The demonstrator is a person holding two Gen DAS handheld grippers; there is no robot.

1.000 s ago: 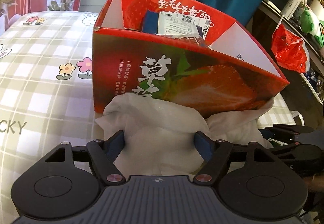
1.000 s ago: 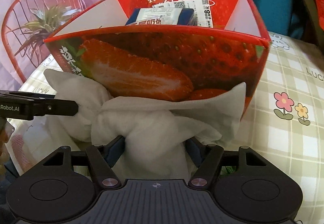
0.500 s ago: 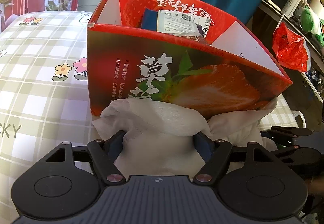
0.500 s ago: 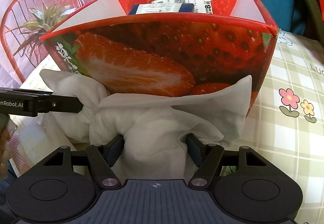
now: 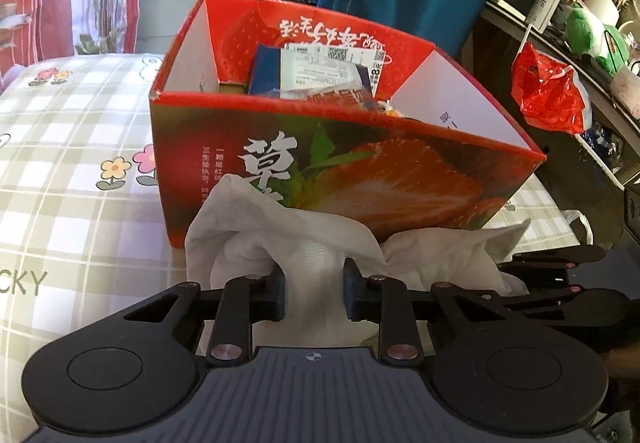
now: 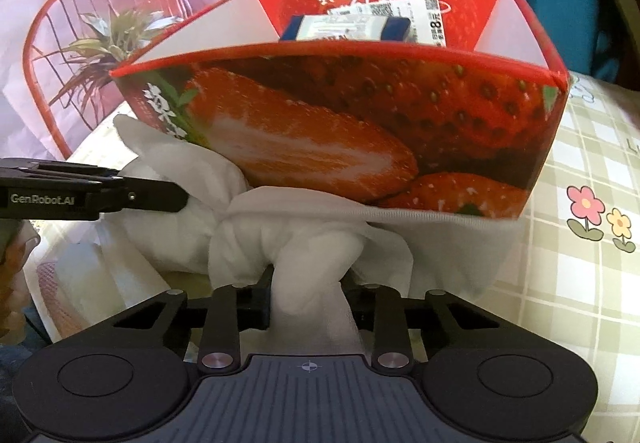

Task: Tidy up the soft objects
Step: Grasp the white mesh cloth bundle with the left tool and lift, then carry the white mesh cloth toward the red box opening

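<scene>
Both jaws closing, pinching the white cloth (image 5: 316, 243) bunched near, against the strawberry box (image 5: 360, 171) on the bed. Left gripper (image 5: 314, 295), right gripper (image 6: 308, 293): lift together, clear the front wall, drop inside.

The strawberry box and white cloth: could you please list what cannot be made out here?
- Box floor: both views, hidden by its near wall.
- Packets inside: lower parts hidden by that wall; print too small.
- White cloth near end: both views, hidden under the closing tongs' bodies.
</scene>
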